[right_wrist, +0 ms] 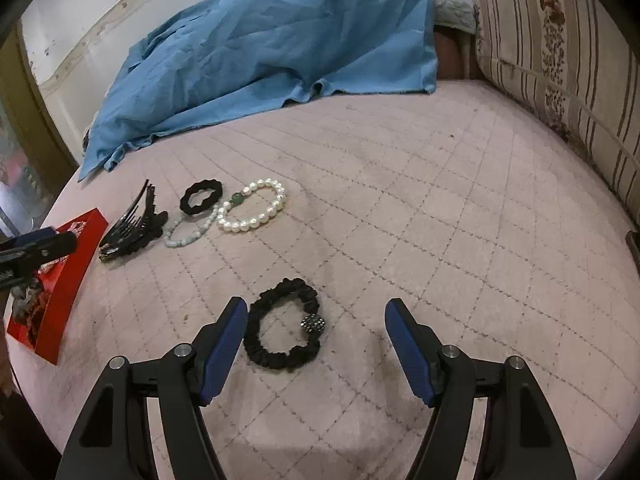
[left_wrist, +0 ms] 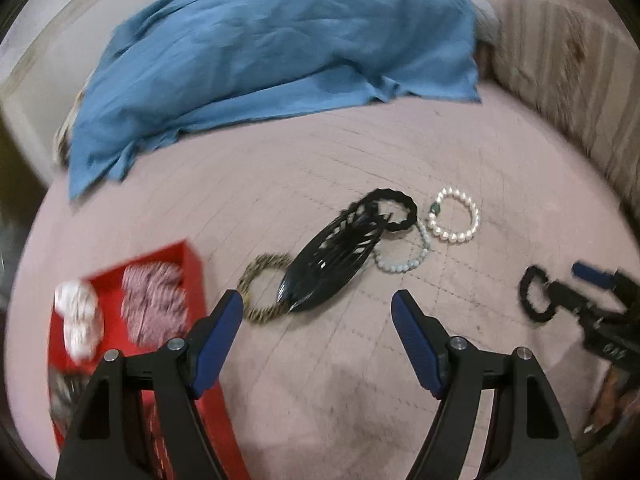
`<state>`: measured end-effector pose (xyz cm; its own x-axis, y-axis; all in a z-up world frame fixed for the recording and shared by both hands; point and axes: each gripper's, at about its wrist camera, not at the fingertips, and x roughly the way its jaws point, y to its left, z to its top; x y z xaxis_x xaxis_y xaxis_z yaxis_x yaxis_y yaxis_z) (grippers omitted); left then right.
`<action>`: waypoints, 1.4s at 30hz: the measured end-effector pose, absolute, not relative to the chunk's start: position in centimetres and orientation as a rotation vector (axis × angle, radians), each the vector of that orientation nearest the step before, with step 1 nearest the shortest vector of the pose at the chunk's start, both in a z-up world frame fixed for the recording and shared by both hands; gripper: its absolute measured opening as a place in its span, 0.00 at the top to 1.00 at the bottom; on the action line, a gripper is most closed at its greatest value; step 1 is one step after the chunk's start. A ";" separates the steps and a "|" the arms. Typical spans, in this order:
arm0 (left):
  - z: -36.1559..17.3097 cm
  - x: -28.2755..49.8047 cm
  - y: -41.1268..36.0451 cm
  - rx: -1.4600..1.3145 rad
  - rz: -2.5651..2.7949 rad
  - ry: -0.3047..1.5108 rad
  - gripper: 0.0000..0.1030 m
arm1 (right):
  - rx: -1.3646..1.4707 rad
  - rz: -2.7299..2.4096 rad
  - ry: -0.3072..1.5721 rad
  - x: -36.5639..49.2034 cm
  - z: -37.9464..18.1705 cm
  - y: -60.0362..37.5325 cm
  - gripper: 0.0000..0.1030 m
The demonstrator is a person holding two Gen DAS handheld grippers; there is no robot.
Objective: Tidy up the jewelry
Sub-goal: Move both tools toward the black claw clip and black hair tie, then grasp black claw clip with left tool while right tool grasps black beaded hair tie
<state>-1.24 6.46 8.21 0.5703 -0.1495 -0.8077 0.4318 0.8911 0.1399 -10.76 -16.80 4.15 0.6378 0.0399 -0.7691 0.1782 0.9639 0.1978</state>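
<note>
In the left wrist view my left gripper [left_wrist: 318,300] is open above the pink quilted cover, nothing between its fingers. Just beyond its tips lie a black claw clip [left_wrist: 332,264] and a leopard-print hair tie [left_wrist: 260,292]. Farther off are a small black scrunchie [left_wrist: 394,208], a pale bead bracelet [left_wrist: 404,258] and a pearl bracelet [left_wrist: 454,216]. A red box [left_wrist: 188,272] at the left holds scrunchies. My right gripper [right_wrist: 316,308] is open, with a black scrunchie [right_wrist: 280,332] carrying a dark sparkly bead lying between its fingers, untouched.
A crumpled blue cloth [right_wrist: 280,48] covers the back of the pink quilted cover [right_wrist: 440,200]. A striped floral cushion [right_wrist: 560,60] lines the right side. The red box [right_wrist: 64,280] sits at the cover's left edge, near the left gripper [right_wrist: 40,244].
</note>
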 end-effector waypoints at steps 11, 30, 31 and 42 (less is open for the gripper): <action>4.1 3.8 2.8 0.516 -0.372 0.945 0.27 | 0.219 -0.075 0.917 -9.6 2.6 -16.0 0.27; 5.3 3.2 5.5 0.336 -0.376 0.999 0.80 | 0.225 -0.082 0.904 -9.7 2.7 -16.2 0.86; 5.7 2.8 5.7 0.321 -0.379 1.001 0.91 | 0.242 -0.074 0.898 -9.8 2.8 -16.4 0.86; 9.2 0.2 8.8 0.118 -0.424 0.987 0.99 | 0.238 -0.059 0.840 -10.9 4.2 -15.9 0.86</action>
